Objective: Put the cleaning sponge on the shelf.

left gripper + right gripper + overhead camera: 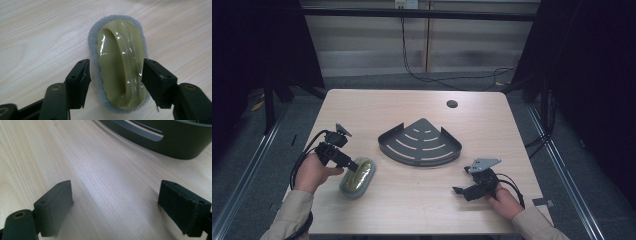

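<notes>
I have the left gripper [116,77] spread wide and straddling the olive scrubber [120,65], one jaw on each flank of its handle ridge, not yet visibly clamping. The scrubber lies pad-down on the table [412,200], left of the dark corner rack [420,142]. My right gripper [115,205] idles spread over bare wood just beside the rack, presumably ready to steady it.

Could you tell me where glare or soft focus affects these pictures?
Left gripper view: bright glare streaks run along the glossy olive handle of the scrubber. Right gripper view: the dark corner rack at the top is soft, and the right tool has blurred jaws. High view: surroundings are dark, the table evenly lit.
</notes>
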